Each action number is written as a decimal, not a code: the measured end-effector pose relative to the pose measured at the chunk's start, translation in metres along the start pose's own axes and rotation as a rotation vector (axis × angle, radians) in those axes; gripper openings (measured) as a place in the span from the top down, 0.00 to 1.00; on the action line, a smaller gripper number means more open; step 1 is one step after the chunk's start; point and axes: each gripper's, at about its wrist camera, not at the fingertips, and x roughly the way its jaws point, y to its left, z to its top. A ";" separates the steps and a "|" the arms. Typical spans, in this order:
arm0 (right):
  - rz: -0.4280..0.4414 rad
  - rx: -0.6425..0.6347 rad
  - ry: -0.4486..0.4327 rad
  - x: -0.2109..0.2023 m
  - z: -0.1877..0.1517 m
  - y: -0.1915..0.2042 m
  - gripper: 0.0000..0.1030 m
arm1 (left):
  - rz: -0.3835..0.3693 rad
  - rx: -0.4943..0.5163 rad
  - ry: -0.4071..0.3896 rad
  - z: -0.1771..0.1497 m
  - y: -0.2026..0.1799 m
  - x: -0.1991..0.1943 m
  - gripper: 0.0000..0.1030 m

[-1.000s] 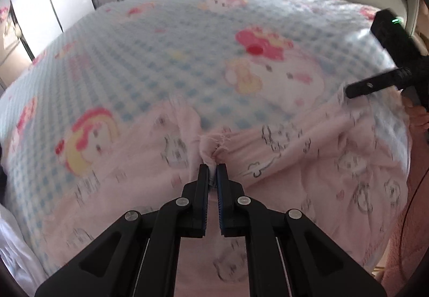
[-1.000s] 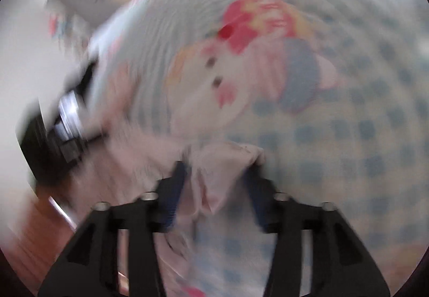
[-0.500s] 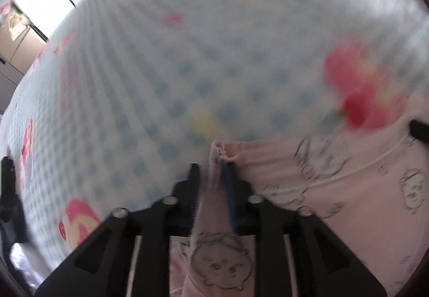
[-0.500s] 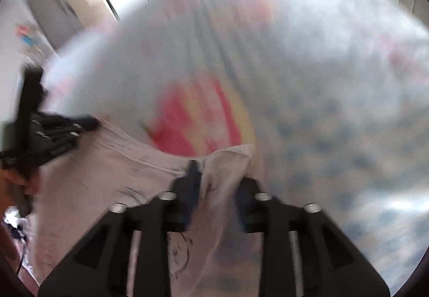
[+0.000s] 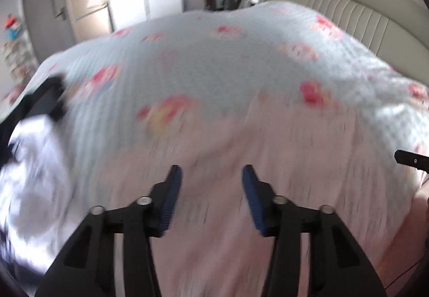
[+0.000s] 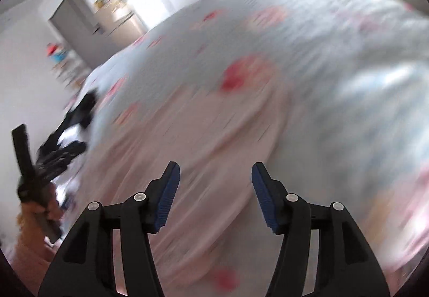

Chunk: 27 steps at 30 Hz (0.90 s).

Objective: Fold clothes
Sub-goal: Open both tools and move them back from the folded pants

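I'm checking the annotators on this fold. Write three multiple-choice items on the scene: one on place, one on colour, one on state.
1. Where does the pink garment lie?
A. On the checked bedspread
B. On the floor
C. Over the headboard

2. What colour are the pads on the left tool?
A. Red
B. Blue
C. White

3. What is between the jaws of the right tool?
A. A bunched fold of pink cloth
B. A white shirt
C. Nothing; they stand apart

Key:
1 A: the garment is spread on the bed, with the pale blue check showing beyond it.
2 B: the ribbed inner faces of both fingers are blue.
3 C: the jaws are opening, with a bare gap between them and the garment lying below.
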 end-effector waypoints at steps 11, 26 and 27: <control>-0.217 -0.378 0.056 0.027 -0.113 0.086 0.44 | -0.040 -0.107 0.051 -0.097 0.004 -0.027 0.65; -0.404 -0.226 -0.062 -0.003 -0.113 0.035 0.45 | 0.070 -0.182 0.072 -0.125 0.012 -0.049 0.60; -0.394 -0.206 -0.074 -0.007 -0.112 0.032 0.45 | 0.032 -0.188 0.067 -0.128 0.012 -0.050 0.60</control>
